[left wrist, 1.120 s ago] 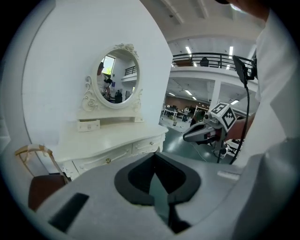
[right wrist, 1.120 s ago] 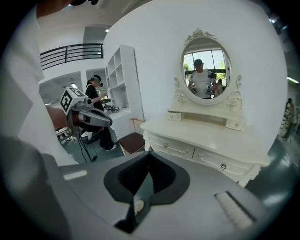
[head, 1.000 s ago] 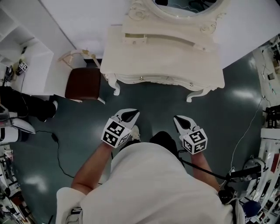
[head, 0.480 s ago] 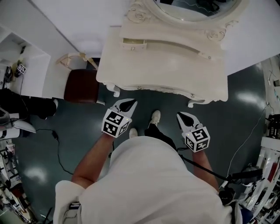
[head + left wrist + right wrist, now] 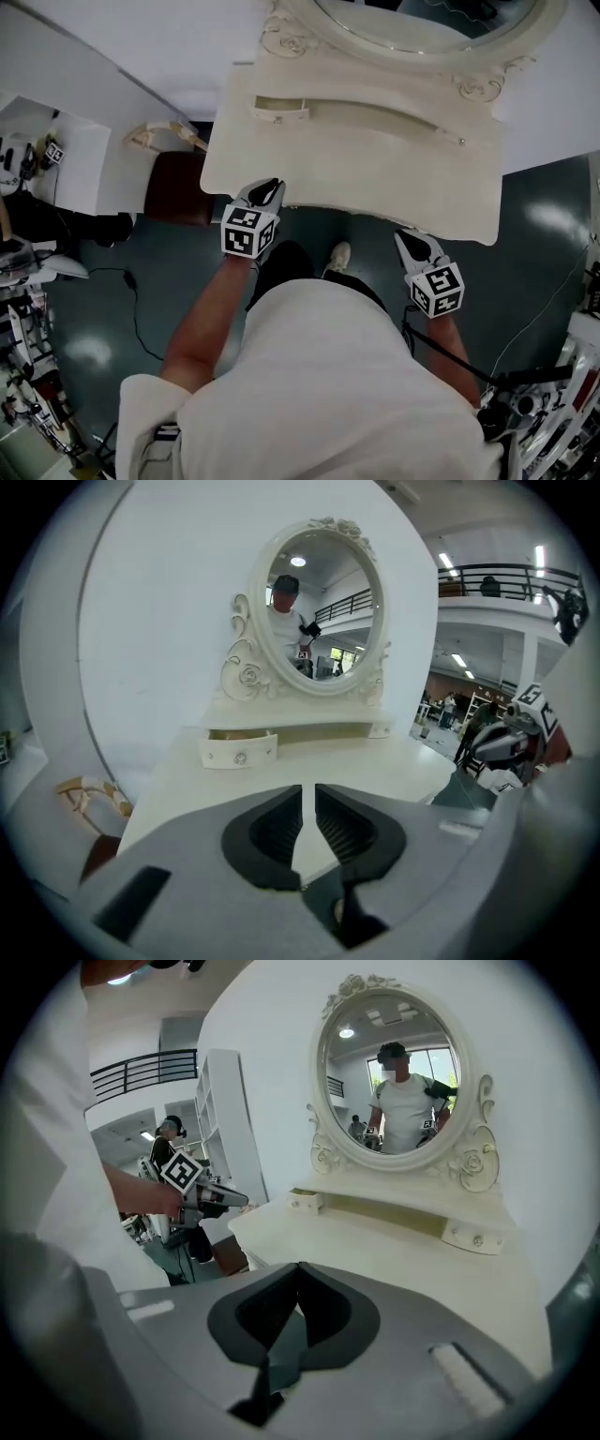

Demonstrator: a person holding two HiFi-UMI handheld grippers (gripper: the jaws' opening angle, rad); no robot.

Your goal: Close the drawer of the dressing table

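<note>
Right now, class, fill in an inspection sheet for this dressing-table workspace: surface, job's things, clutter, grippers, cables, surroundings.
Surface: dressing table top is bare.
Job's things: small drawer stands pulled out, below the mirror, left side.
Clutter: nothing seen.
Grippers: left gripper jaws have just been opening, narrow gap, nothing between; right gripper jaws together, empty. Neither touches the drawer.
Cables: black cable on the floor, left.
Surroundings: brown-seated chair beside the table.

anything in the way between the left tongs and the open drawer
Nothing visible. Only bare tabletop lies between the left tongs and the drawer, which sticks out at the back left. The jaws have just been opening, with nothing between them.
</note>
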